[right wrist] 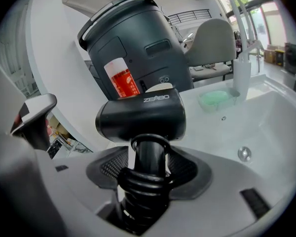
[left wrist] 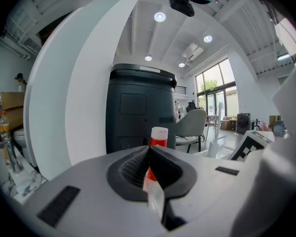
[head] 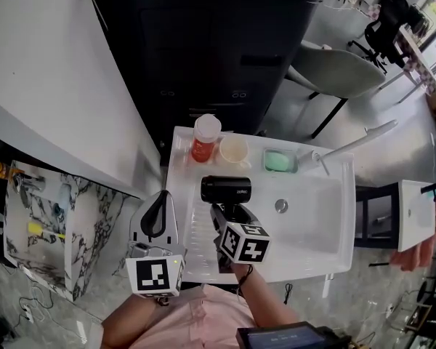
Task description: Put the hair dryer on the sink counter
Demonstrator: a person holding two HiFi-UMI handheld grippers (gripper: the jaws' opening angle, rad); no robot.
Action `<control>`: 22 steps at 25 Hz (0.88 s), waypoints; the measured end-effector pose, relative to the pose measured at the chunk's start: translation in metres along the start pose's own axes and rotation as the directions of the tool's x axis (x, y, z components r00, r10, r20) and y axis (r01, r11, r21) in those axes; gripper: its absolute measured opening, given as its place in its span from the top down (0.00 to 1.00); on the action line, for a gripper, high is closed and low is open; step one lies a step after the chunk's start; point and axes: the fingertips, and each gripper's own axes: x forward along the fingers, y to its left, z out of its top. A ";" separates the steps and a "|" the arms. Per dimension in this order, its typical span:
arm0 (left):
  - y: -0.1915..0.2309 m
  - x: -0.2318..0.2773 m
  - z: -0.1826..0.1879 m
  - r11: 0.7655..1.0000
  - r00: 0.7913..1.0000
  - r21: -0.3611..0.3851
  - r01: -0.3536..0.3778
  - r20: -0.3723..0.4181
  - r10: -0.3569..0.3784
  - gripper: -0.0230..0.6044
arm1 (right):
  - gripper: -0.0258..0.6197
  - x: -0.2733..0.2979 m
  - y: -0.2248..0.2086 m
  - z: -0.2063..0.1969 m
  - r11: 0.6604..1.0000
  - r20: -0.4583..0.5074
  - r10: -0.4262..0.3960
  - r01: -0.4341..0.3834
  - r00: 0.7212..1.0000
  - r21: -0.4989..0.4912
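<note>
Clamping black plastic hair dryer (right wrist: pixel 140 117) by its handle, right claw (right wrist: pixel 149 158) holds it over white ceramic sink (head: pixel 314 211); left claw (left wrist: pixel 149 151) closed, empty.

A tall dark grey cabinet (head: pixel 203 42) stands just beyond the far edge of the bench (head: pixel 180 166). To its left a broad white wall (head: pixel 51 71) sweeps round in a curve. Below that, off the bench's left edge, lies a marble-patterned surface (head: pixel 80 217). The floor (head: pixel 392 144) is glossy pale grey. A grey-green shell chair (head: pixel 338 71) on dark legs stands off the far right corner. A black office chair (head: pixel 385 20) sits farther back, and a small white side table (head: pixel 414 213) stands off the right edge. Round ceiling lights (left wrist: pixel 159 17) glow in a white ceiling (left wrist: pixel 182 33). Tall windows (left wrist: pixel 214 95) let in daylight.
</note>
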 end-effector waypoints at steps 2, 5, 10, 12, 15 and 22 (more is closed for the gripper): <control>-0.002 0.003 -0.003 1.000 1.000 -0.003 0.005 -0.009 -0.005 0.95 | 0.57 0.007 -0.003 -0.006 1.000 -0.025 0.000 0.001 1.000 0.013; -0.005 0.007 -0.007 1.000 1.000 -0.014 0.009 -0.022 -0.009 0.95 | 0.57 0.014 -0.004 -0.015 1.000 -0.063 -0.006 0.007 0.998 0.018; -0.005 0.015 -0.012 1.000 0.999 -0.022 0.008 -0.036 -0.009 0.95 | 0.57 0.028 -0.008 -0.026 0.999 -0.125 -0.029 0.032 0.992 0.024; -0.003 0.018 -0.015 1.000 0.999 -0.026 0.002 -0.044 -0.004 0.95 | 0.57 0.034 -0.010 -0.029 0.999 -0.145 -0.032 0.037 0.989 0.036; -0.002 0.023 -0.013 0.998 0.999 -0.059 -0.010 -0.040 0.008 0.95 | 0.57 0.041 -0.013 -0.033 0.997 -0.173 -0.039 0.049 0.984 0.054; 0.007 0.033 -0.018 0.997 0.999 -0.070 -0.022 -0.046 0.019 0.95 | 0.56 0.057 -0.020 -0.041 0.994 -0.227 -0.067 0.084 0.971 0.064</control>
